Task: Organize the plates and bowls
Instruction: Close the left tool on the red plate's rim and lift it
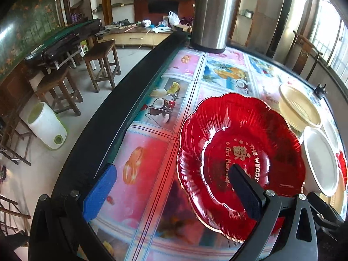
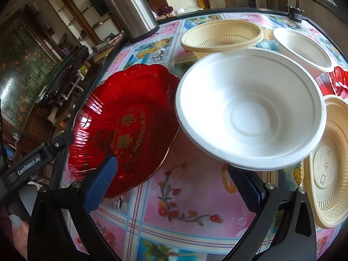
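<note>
Left wrist view: left gripper (image 1: 174,192) fingers spread wide, one over the red plate (image 1: 239,158), which looks tilted. Right gripper (image 2: 174,187), also spread, holds nothing; the white bowl (image 2: 250,111) sits beside the plate on the desk (image 2: 184,206), likely for stacking.

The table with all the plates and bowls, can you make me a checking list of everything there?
Surface: table under a colourful fruit-and-flower cloth.
Job's things: red plate tilted; big white bowl beside it; second white bowl; two beige bowls; another red plate at the edge.
Clutter: steel flask; small black object.
Grippers: left gripper open, one of its fingers over the red plate; right gripper open, empty.
Cables: nothing seen.
Surroundings: wooden stools, white appliance on the floor.
</note>
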The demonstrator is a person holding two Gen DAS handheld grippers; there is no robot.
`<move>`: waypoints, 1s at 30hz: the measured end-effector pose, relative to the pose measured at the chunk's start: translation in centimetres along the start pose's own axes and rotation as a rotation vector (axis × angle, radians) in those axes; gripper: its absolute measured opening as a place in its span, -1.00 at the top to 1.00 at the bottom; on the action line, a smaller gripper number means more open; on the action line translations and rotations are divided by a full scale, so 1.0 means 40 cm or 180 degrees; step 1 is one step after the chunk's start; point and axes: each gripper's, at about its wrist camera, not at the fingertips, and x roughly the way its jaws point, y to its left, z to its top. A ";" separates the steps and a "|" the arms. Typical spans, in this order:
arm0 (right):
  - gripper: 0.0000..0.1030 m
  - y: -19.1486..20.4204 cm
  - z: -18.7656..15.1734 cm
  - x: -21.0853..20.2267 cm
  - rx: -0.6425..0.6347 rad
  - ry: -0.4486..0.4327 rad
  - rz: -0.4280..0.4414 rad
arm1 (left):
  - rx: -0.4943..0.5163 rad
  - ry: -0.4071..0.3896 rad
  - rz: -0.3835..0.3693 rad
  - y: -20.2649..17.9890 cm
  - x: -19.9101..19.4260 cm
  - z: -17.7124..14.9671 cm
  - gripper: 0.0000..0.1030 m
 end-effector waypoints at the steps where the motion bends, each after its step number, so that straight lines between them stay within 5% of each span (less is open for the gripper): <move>1: -0.97 -0.003 0.002 0.004 0.0030 0.0009 0.0002 | 0.0005 0.0024 -0.0042 -0.003 0.005 0.003 -0.99; 8: -0.90 -0.002 0.012 0.018 0.0082 0.0030 -0.0022 | 0.0043 0.0054 -0.0090 -0.026 0.019 0.021 -0.99; 11: -0.59 0.000 0.021 0.021 0.0101 0.0031 -0.0021 | 0.0076 0.0091 -0.0068 -0.031 0.038 0.032 -0.97; 15: -0.41 0.000 0.025 0.034 0.0108 0.0075 -0.0039 | 0.0170 0.0190 -0.0063 -0.042 0.066 0.036 -0.94; 17: 0.08 0.003 0.022 0.045 0.0093 0.0105 0.0042 | 0.0216 0.0276 -0.0103 -0.050 0.084 0.032 -0.67; 19: 0.40 0.008 0.017 0.052 0.0072 0.0126 0.0129 | 0.0195 0.0402 -0.0192 -0.055 0.106 0.027 0.03; 20: 0.53 0.011 0.014 0.056 0.0049 0.0138 0.0160 | 0.0159 0.0477 -0.0224 -0.054 0.118 0.022 0.04; 25: 0.53 0.030 0.002 0.062 -0.0140 0.0101 0.0126 | 0.0170 0.0408 -0.0117 -0.047 0.105 0.022 0.38; 30: 0.53 0.042 0.003 0.063 -0.0253 0.0096 0.0095 | 0.0074 0.0406 -0.0171 -0.029 0.095 0.019 0.44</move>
